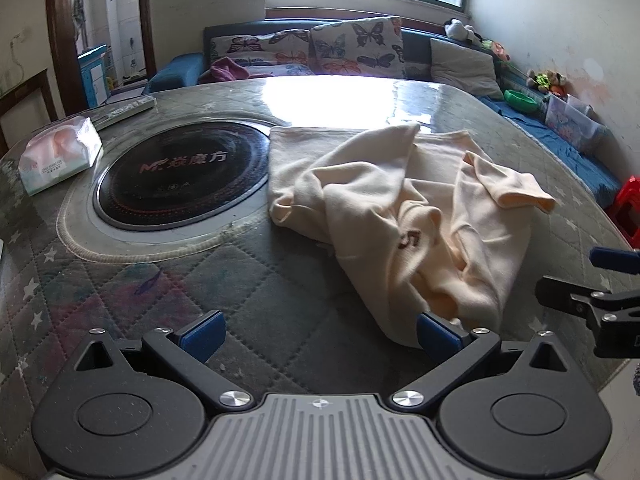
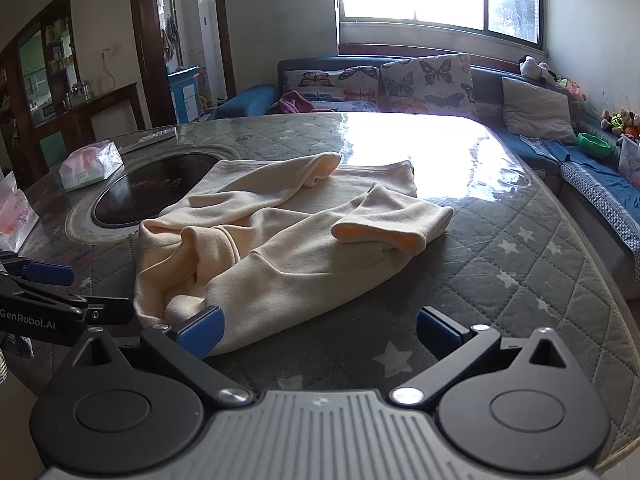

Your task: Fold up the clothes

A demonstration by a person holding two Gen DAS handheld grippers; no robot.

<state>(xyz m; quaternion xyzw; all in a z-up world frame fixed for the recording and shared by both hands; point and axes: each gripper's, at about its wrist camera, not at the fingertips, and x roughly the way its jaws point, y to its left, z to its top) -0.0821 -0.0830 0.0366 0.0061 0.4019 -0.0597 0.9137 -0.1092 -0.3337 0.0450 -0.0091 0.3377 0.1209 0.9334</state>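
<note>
Fold not yet begun, by the look of it: cream shirt (image 1: pixel 400 208) lying crumpled on the tabletop (image 1: pixel 280 292), just right of the black round hob (image 1: pixel 180 176) and partly over its pale rim, sleeves thrown loosely across the body. Left gripper (image 1: pixel 320 332) low at the shirt's near edge, fingers (image 1: pixel 202 334) wide apart and holding nothing, the right-hand one touching or just short of the cloth. Right gripper (image 2: pixel 320 330) likewise at the near edge, fingers (image 2: pixel 438 332) spread and empty, the left-hand one against the hem. Probably the reaching step before a first grasp. Next move likely calls for pinching two points of the near hem, or a shoulder and a hem, then drawing the shirt flat before any fold; sleeves to be untangled first. Soft knit, apt to sag and bunch, so a shallow pinch may slip. Beyond the hob, a tissue pack (image 1: pixel 60 156) and a remote (image 1: pixel 124 110), both well apart from the shirt. Hob itself the one thing close enough to crowd the spreading; glare on the tabletop beyond the shirt.
</note>
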